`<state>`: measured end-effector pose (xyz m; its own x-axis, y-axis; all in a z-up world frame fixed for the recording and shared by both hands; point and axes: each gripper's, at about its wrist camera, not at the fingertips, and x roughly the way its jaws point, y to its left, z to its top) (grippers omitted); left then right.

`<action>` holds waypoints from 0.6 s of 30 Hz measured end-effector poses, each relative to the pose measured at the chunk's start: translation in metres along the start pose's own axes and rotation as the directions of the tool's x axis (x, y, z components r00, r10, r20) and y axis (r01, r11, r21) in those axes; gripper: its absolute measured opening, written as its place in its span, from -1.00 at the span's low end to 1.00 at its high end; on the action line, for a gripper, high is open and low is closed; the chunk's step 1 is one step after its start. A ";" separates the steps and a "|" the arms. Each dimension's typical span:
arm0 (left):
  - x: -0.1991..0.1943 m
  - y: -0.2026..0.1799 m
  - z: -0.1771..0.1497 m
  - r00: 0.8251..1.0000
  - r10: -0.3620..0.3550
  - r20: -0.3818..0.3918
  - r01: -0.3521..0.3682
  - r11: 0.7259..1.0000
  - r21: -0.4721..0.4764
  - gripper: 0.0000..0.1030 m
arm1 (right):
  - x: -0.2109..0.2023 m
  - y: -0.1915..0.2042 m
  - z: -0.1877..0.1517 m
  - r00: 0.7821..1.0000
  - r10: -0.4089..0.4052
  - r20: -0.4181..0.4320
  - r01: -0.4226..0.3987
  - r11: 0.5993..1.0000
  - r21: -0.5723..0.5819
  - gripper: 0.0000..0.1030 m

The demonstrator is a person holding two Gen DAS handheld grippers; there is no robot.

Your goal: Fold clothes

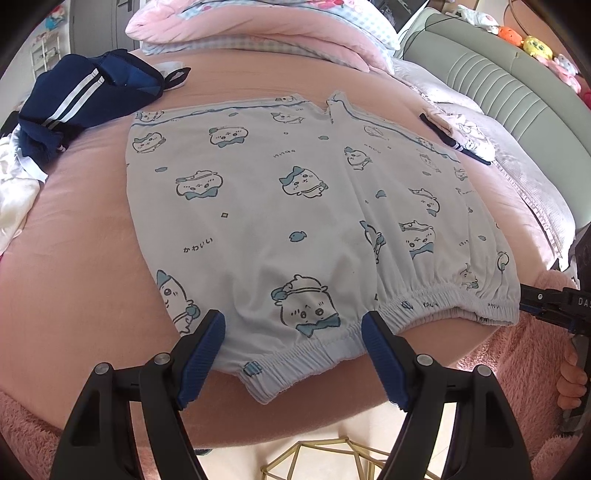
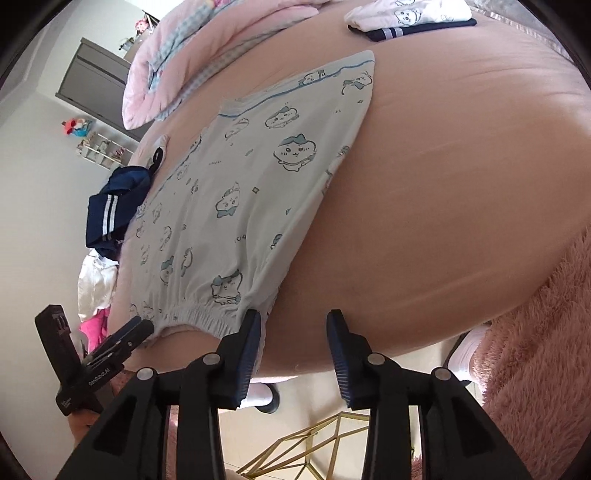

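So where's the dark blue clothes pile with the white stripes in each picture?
Left wrist view: navy striped garment lies upper left, on the pink bed.
Right wrist view: it sits at middle left.
Shared landmark: the cartoon-print shorts lie beside it in both.

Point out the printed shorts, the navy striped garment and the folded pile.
printed shorts [image 1: 295, 206]: left wrist view, middle of the fabric.
navy striped garment [image 1: 85, 99]: left wrist view, by its white stripes.
folded pile [image 2: 410, 16]: right wrist view, top printed piece.
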<state>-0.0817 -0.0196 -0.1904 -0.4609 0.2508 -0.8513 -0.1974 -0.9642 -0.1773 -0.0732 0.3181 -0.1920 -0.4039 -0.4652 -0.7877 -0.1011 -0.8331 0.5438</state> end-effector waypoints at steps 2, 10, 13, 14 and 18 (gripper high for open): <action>0.000 0.000 0.000 1.000 -0.001 0.000 0.001 1.000 0.004 0.46 | -0.003 0.002 0.000 1.000 0.016 0.019 -0.016 1.000 0.004 -0.26; 0.002 -0.001 -0.001 1.000 0.004 -0.007 -0.003 1.000 0.010 0.46 | -0.017 -0.002 -0.009 0.998 0.012 0.062 -0.014 1.000 0.028 -0.18; 0.000 -0.001 -0.001 1.000 0.003 0.003 -0.003 1.000 0.006 0.46 | -0.012 0.007 -0.011 0.999 0.013 0.048 -0.012 1.000 -0.008 -0.18; -0.001 -0.001 -0.001 1.000 0.001 0.010 -0.001 1.000 0.003 0.46 | -0.009 0.010 -0.011 0.999 0.011 0.043 -0.010 1.000 -0.024 -0.17; -0.012 -0.002 0.002 0.997 -0.051 0.056 0.051 0.999 0.013 0.46 | 0.014 0.017 -0.007 0.999 -0.050 0.004 0.050 0.996 -0.070 -0.17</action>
<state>-0.0773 -0.0205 -0.1793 -0.4979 0.3046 -0.8120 -0.2316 -0.9490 -0.2140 -0.0738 0.2954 -0.1961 -0.4021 -0.4216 -0.8128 -0.0569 -0.8745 0.4817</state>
